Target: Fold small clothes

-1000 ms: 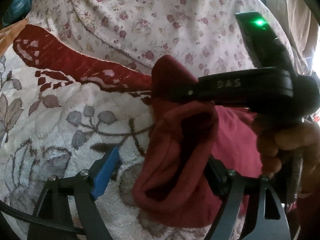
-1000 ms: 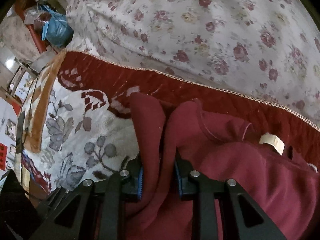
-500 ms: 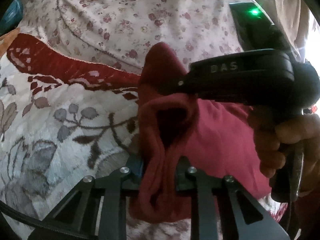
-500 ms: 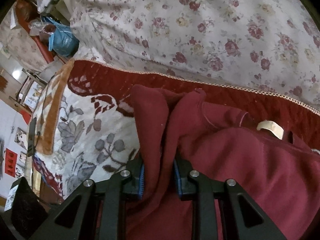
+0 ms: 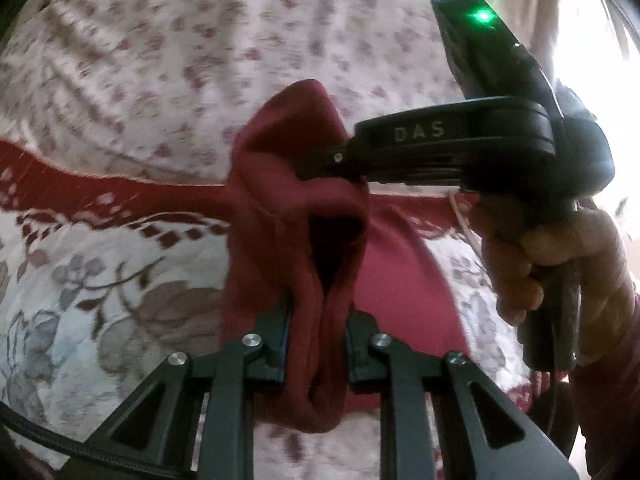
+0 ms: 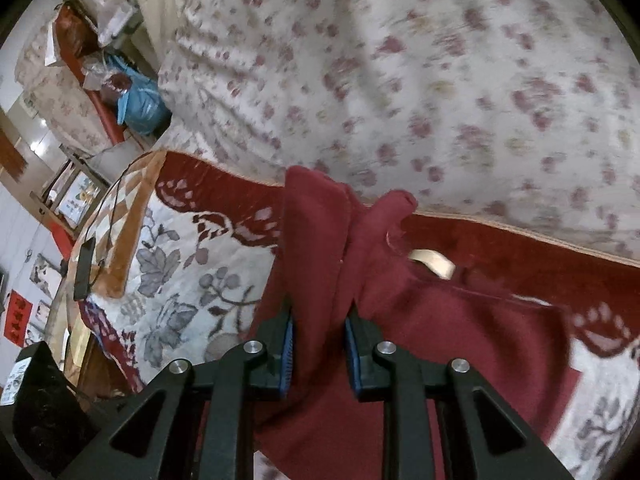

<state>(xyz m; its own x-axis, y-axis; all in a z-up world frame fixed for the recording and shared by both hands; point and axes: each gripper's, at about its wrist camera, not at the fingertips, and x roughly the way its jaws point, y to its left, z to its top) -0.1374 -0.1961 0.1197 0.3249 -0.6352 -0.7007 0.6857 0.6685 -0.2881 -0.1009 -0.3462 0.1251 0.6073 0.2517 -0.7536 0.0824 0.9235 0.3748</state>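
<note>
A small dark red garment (image 5: 304, 216) hangs bunched above a patterned blanket. My left gripper (image 5: 316, 344) is shut on a fold of its lower edge. In the left wrist view my right gripper (image 5: 332, 160) comes in from the right and pinches the cloth higher up. In the right wrist view my right gripper (image 6: 318, 344) is shut on a fold of the garment (image 6: 400, 340), whose body spreads to the lower right. A pale neck label (image 6: 434, 262) shows on it.
A grey-leaf blanket with a red border (image 6: 192, 280) lies under the garment. A floral quilt (image 6: 400, 80) rises behind it. A blue bag (image 6: 138, 104) and furniture stand at the far left. The person's hand (image 5: 556, 264) holds the right gripper's handle.
My left gripper closed on the garment's lower fold from open. Both grippers have lifted the cloth, so more blanket shows beneath. The right gripper kept its hold.
</note>
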